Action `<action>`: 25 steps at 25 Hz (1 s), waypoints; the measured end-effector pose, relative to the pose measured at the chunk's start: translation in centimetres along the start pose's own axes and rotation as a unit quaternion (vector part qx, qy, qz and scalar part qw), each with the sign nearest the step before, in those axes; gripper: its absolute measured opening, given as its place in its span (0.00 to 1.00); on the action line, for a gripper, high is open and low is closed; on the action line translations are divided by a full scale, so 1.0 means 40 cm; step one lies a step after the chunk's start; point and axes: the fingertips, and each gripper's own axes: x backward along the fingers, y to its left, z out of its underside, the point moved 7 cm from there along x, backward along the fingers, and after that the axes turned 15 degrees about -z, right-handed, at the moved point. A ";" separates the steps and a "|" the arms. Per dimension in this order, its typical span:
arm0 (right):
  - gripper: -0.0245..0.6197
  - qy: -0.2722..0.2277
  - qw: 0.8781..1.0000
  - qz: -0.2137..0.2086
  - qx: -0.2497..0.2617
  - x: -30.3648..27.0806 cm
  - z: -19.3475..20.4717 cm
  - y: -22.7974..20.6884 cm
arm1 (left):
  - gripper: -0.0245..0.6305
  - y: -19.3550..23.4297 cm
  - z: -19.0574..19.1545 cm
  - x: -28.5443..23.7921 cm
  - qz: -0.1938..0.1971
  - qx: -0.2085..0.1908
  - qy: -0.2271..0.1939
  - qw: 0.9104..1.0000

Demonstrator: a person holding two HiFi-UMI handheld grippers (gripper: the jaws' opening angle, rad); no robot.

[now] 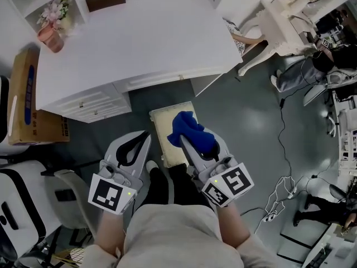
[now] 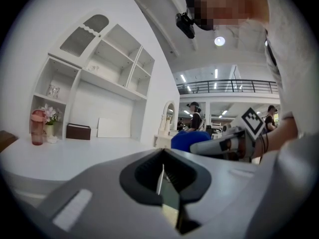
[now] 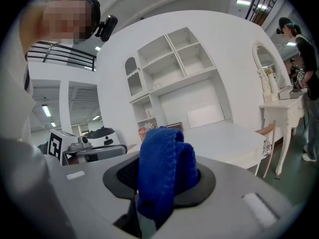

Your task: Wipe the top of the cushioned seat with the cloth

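Head view: the right gripper (image 1: 187,145) pinches a bunched blue cloth (image 1: 192,130) over the cream cushioned seat (image 1: 163,124). The seat stands on the grey floor just in front of the white desk (image 1: 139,43). Contact between cloth and seat cannot be determined. The left gripper (image 1: 144,139) hangs left of the seat.

Left gripper view: jaws pressed together, nothing between them.

Right gripper view: both jaws clamp the cloth, which stands folded upright between them

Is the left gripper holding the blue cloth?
No, the blue cloth is clamped in the right gripper; the left gripper has its jaws together, empty.
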 end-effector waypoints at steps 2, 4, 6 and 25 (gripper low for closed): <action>0.27 0.006 1.000 0.002 -0.002 -0.012 0.011 -0.014 | 0.04 0.010 0.006 -0.018 0.002 -0.003 -0.018 1.000; 0.27 0.013 1.000 0.003 -0.006 -0.020 0.022 -0.031 | 0.04 0.012 0.011 -0.036 0.005 -0.005 -0.024 1.000; 0.27 0.020 1.000 0.003 -0.011 -0.026 0.035 -0.046 | 0.04 0.006 0.025 -0.045 0.006 0.000 -0.001 1.000; 0.27 0.089 0.994 -0.009 -0.067 -0.121 0.242 -0.207 | 0.04 0.007 0.197 -0.125 -0.008 0.039 0.062 0.997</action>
